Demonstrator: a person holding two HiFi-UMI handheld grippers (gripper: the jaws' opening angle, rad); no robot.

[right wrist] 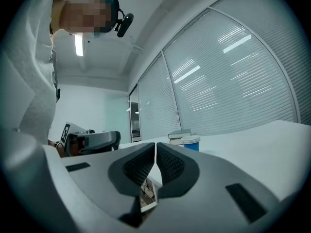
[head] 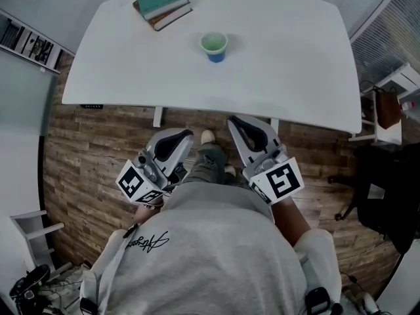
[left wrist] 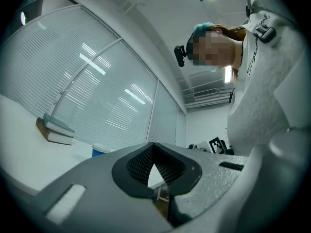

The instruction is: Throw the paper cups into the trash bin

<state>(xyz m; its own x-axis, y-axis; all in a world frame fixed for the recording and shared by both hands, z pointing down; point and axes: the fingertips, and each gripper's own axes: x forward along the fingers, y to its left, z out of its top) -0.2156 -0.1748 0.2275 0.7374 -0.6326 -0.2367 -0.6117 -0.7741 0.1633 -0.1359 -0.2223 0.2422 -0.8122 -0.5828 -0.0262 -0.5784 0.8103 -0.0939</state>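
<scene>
I hold my left gripper [head: 184,136] and my right gripper [head: 234,122] close in front of me, just short of the near edge of the white desk [head: 289,71], both over the wooden floor [head: 92,143]. The fingers of each are pressed together at the tips with nothing between them (each gripper's own view shows only a small gap lower down, behind the tips). The paper cup [head: 214,46], blue with a pale rim, stands upright on the desk, beyond both grippers and well apart from them. A stack of two books [head: 162,2] lies near the desk's far left corner, apart from the cup.
</scene>
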